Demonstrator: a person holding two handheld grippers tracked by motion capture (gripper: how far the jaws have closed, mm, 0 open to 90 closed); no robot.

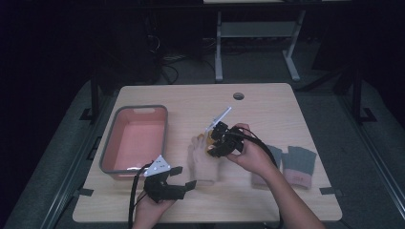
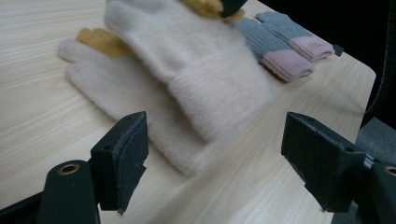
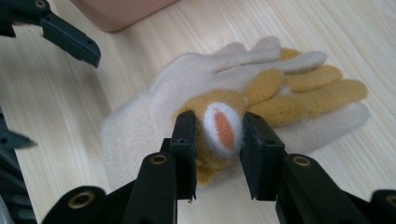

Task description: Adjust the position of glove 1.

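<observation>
While the right gripper (image 3: 218, 135) is clamped on the mustard-and-cream glove (image 3: 261, 93), that glove lies near the table's (image 1: 267, 100) centre, overlapping a cream glove (image 3: 154, 107). Near the front edge, the left gripper (image 2: 215, 154) hovers with jaws spread wide, holding nothing. A pink bin (image 1: 135, 138) stands at left; grey-and-pink gloves (image 1: 291, 164) lie at right.

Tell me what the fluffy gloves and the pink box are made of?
The cream glove and the mustard glove look like soft fleece or brushed knit: fuzzy nap, ribbed cuff. The pink bin looks like smooth plastic, with a faint sheen and a grey rim.
</observation>
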